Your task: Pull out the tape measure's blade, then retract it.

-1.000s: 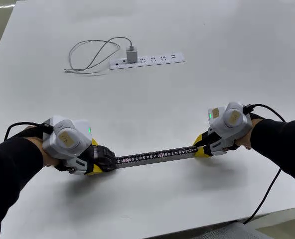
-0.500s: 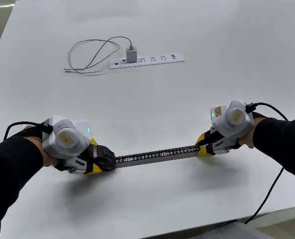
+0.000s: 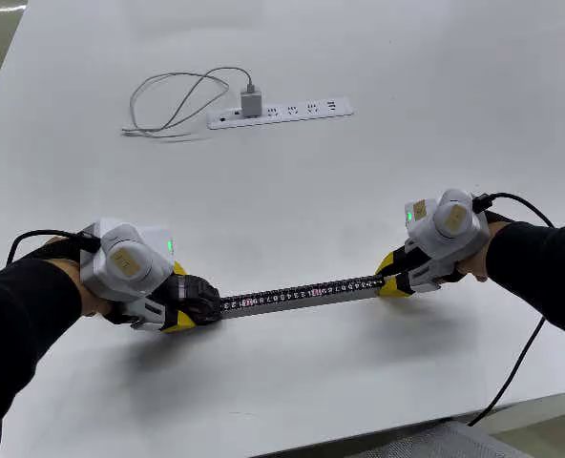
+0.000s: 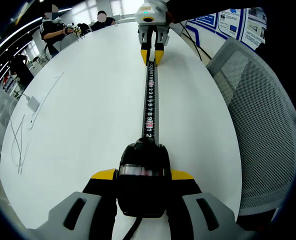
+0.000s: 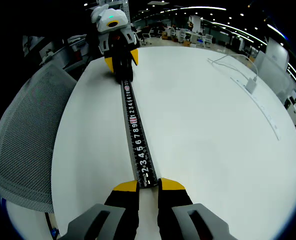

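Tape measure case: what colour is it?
The case is black, clearest in the left gripper view.

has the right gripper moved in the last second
Yes, slightly: the right gripper has drawn rightward, farther from the power strip, lengthening the exposed blade.

Over the last 1 s, the right gripper (image 3: 388, 277) slid a little further to the person's right across the bench (image 3: 359, 172), away from the tape measure's case (image 3: 195, 301). The blade (image 3: 297, 297) pinched in its jaws went with it, so the exposed stretch between case and jaws grew slightly longer.
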A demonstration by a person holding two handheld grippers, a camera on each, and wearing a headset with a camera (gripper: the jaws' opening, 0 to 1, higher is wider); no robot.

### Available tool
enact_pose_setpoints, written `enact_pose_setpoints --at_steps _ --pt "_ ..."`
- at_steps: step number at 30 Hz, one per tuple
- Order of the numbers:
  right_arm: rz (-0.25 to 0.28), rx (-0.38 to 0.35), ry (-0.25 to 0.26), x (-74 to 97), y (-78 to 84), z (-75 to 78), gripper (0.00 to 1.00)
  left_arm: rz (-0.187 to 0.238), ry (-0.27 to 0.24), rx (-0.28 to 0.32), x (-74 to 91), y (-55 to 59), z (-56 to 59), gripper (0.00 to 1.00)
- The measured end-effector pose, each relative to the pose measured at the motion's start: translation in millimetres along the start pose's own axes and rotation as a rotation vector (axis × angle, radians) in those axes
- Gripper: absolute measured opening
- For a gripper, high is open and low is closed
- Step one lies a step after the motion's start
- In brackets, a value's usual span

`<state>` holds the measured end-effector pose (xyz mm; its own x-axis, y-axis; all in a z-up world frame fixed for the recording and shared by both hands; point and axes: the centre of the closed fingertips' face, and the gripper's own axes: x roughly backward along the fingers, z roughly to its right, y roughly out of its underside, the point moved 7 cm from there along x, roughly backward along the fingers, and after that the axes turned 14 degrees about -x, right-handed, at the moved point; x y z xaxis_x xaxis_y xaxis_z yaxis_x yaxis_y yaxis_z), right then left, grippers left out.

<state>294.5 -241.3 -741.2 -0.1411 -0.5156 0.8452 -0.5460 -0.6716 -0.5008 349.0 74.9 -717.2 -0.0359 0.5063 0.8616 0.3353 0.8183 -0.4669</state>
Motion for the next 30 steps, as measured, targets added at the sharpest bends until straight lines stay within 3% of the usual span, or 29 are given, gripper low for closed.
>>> enact_pose_setpoints --at_steps 5,13,16,25,30 --pt "-0.007 0.009 -0.007 0.1 -0.6 0.0 0.10 0.020 -0.004 0.010 -0.3 0.0 -0.1 0.33" --pt "-0.065 0.078 0.000 -1.1 -4.3 -1.7 0.12 0.029 -0.003 0.010 -0.8 -0.3 -0.9 0.34" --pt "-0.068 0.079 0.003 -0.9 -4.1 -0.9 0.12 0.025 -0.004 0.059 -1.2 0.5 -1.5 0.34" --pt "-0.061 0.073 0.025 -2.0 -3.1 -2.0 0.14 0.014 -0.009 0.060 1.3 5.4 -1.7 0.38" --pt "-0.055 0.077 0.031 -3.3 -2.1 -1.4 0.18 0.029 -0.009 0.145 6.5 8.2 -0.3 0.48"
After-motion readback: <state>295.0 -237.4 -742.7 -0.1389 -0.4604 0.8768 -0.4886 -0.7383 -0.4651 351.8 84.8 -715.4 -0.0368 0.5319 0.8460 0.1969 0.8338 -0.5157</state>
